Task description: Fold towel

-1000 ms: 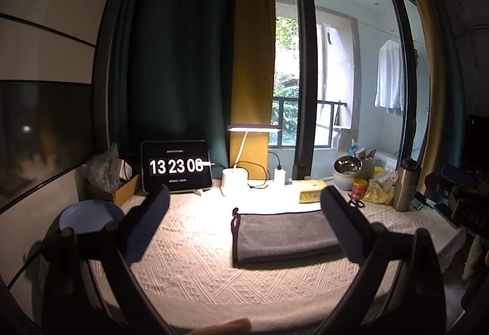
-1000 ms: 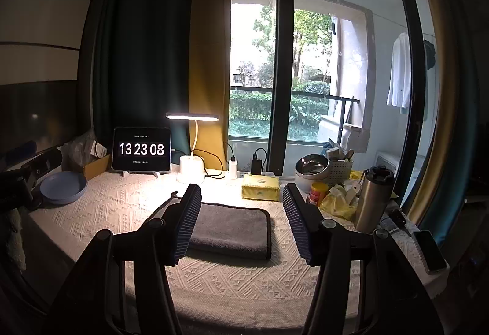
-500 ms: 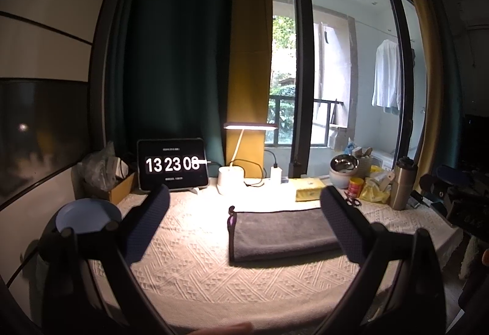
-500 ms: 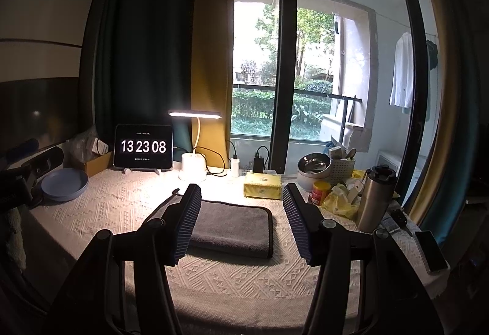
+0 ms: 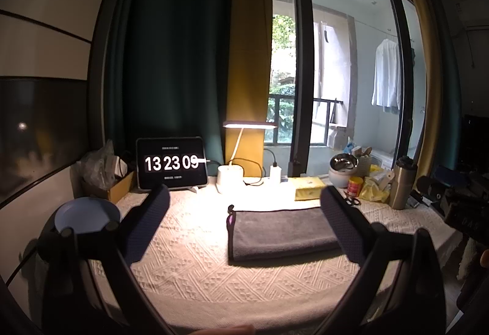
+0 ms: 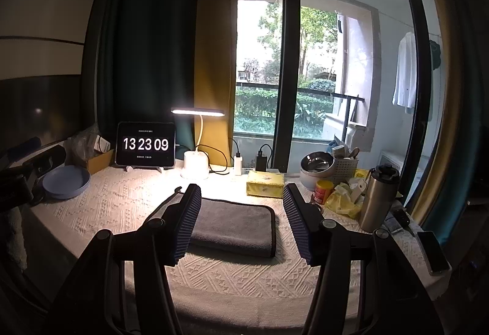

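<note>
The fingers (image 5: 146, 223) of the left gripper (image 5: 244, 218) are spread wide and hold nothing; the fingers (image 6: 186, 221) of the right gripper (image 6: 241, 220) are likewise parted and empty. Beyond both pairs, apart from every fingertip, the grey towel (image 6: 232, 225) is seen lying flat on the worktop (image 6: 238, 277), already doubled into a rectangle. It is judged soft, light and limp, apt to sag when lifted. A hold is best taken at its corners or along a bound edge. Farther off, a lamp (image 6: 195, 165) is seen.
</note>
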The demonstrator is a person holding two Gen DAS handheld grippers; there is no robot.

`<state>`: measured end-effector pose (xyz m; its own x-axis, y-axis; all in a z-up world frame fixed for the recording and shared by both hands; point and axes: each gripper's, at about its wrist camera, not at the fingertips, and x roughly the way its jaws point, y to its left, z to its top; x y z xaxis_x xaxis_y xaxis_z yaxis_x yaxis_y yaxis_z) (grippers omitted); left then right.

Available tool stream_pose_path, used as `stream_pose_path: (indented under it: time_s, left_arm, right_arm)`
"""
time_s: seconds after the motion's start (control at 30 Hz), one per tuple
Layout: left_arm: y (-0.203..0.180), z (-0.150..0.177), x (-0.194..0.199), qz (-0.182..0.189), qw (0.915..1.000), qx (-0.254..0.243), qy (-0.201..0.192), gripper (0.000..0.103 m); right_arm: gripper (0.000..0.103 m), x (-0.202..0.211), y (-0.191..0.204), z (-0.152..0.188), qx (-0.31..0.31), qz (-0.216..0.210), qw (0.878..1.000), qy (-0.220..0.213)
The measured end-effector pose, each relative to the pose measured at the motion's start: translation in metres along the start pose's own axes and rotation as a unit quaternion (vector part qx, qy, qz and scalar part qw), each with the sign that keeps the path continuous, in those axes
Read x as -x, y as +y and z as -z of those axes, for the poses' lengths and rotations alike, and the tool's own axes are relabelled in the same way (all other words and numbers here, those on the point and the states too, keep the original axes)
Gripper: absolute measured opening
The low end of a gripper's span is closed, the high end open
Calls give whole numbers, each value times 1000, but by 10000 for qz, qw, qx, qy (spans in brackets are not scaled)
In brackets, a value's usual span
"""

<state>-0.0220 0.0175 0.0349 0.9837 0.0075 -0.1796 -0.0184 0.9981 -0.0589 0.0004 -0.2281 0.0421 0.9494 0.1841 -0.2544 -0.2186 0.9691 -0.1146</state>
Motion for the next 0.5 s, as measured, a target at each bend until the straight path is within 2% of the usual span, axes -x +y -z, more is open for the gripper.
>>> stream_pose_path:
  time_s: [0.5]
  left_arm:
    - [0, 1, -2, 31, 10000, 33, 25, 100]
  right_arm:
    - [59, -2, 0, 0, -1, -3, 10000, 24]
